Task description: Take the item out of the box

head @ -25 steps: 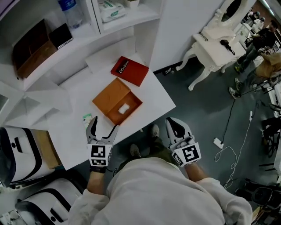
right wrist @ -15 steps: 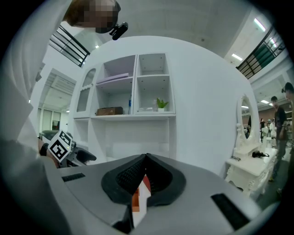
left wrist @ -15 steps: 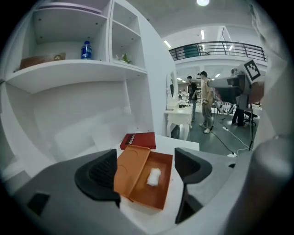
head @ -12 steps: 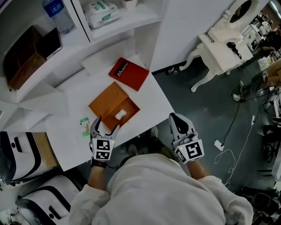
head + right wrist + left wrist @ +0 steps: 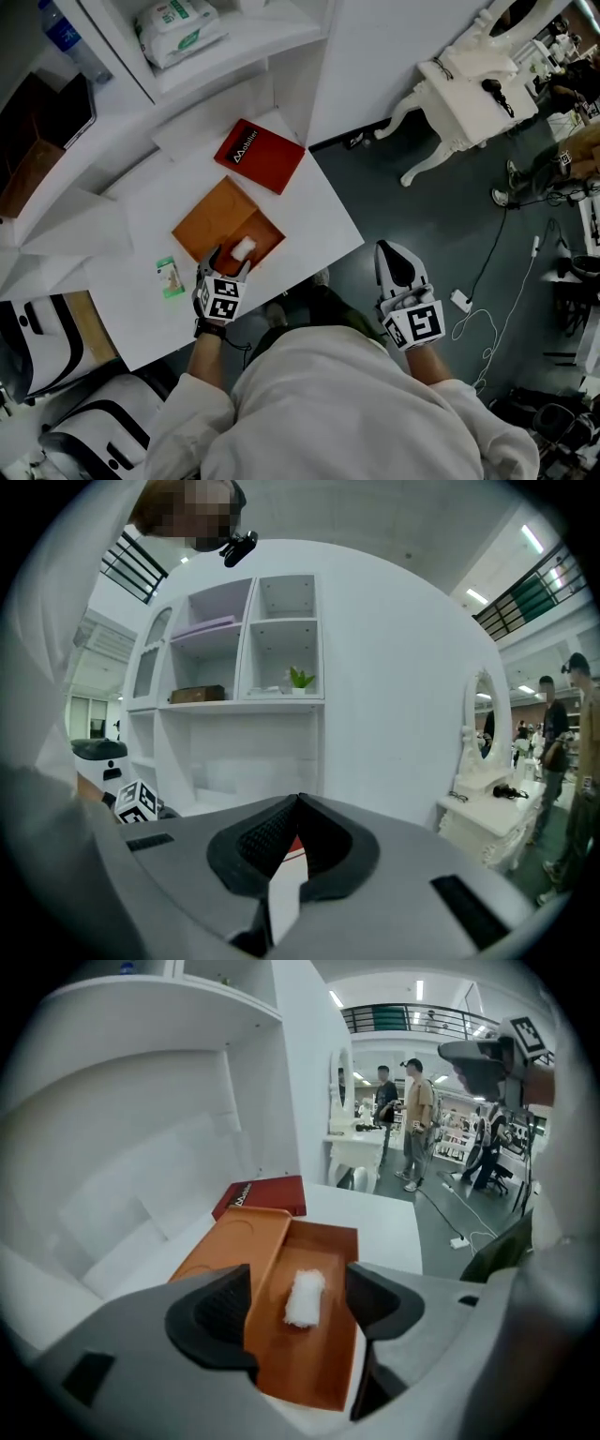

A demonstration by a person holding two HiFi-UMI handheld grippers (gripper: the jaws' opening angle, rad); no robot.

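An open orange box [image 5: 212,217] lies on the white table [image 5: 309,216], its lid beside the tray. A small white roll [image 5: 242,247] lies in the tray. In the left gripper view the white roll [image 5: 305,1297] rests on the orange box's floor [image 5: 309,1358]. My left gripper [image 5: 228,260] reaches over the tray's near end, its jaws closing with the roll between and just beyond them, neither pad touching it. My left gripper [image 5: 300,1305] has one finger across the tray's left wall. My right gripper [image 5: 397,258] hangs shut off the table's right edge, empty; its jaws [image 5: 298,803] meet.
A red box [image 5: 260,155] lies behind the orange one. A small green packet [image 5: 169,277] sits left of my left gripper. White shelves [image 5: 216,56] at the back hold a wipes pack [image 5: 178,28]. A white dressing table [image 5: 464,84] stands right, people beyond it.
My left gripper has moved forward from the table's front edge to over the orange box's tray, and its jaws have narrowed around the roll. The right gripper has stayed shut.
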